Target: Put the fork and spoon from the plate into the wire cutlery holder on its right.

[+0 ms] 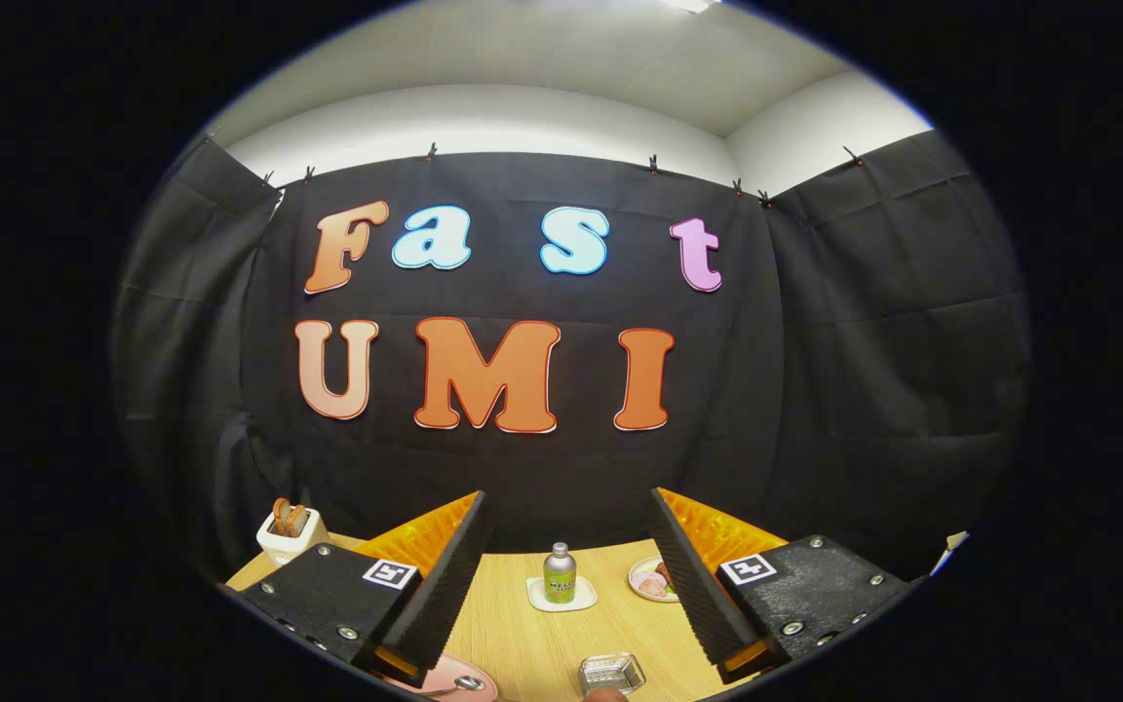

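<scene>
Gripper view
Claw: black two-finger gripper [571, 575], fingers wide apart, holding nothing, raised above light wooden table [522, 634].
Plate: pink round plate [454, 682] w/ silver metal spoon [464, 683] on it, under left finger; fork not made out.
Holder: small wire cutlery holder [612, 673] just right of plate.
Step (est.): approach; tilt down toward plate, centre fingers across spoon handle before closing.
</scene>
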Action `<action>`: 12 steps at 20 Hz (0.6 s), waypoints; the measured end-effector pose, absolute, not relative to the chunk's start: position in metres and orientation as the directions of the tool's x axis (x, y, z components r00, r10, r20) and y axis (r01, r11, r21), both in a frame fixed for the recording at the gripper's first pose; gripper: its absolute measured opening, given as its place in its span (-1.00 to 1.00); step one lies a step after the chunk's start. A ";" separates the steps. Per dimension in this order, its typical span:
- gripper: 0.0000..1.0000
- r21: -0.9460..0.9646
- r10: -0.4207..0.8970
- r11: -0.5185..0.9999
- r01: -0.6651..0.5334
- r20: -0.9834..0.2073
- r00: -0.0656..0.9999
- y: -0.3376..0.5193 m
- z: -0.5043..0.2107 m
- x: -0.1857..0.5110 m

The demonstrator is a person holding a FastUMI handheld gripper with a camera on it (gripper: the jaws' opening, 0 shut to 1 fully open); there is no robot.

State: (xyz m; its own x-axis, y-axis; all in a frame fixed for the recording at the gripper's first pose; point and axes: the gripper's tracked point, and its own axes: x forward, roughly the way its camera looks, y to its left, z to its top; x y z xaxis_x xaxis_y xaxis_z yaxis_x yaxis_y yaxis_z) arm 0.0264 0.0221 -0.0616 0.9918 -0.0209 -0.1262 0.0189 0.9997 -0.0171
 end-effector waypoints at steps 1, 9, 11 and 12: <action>0.95 -0.010 -0.012 1.000 0.011 -0.138 0.990 0.028 -0.066 0.025; 0.95 0.010 0.043 0.999 -0.041 -0.305 0.951 0.069 -0.134 0.012; 0.95 0.020 0.067 0.998 -0.065 -0.362 0.930 0.084 -0.156 0.006; 0.95 0.020 0.074 0.997 -0.072 -0.392 0.917 0.089 -0.168 0.002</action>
State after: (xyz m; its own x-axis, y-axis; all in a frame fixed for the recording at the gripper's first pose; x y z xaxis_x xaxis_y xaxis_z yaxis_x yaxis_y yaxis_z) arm 0.0025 0.0894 -0.1682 0.9169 0.0744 -0.3922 -0.0722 0.9972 0.0204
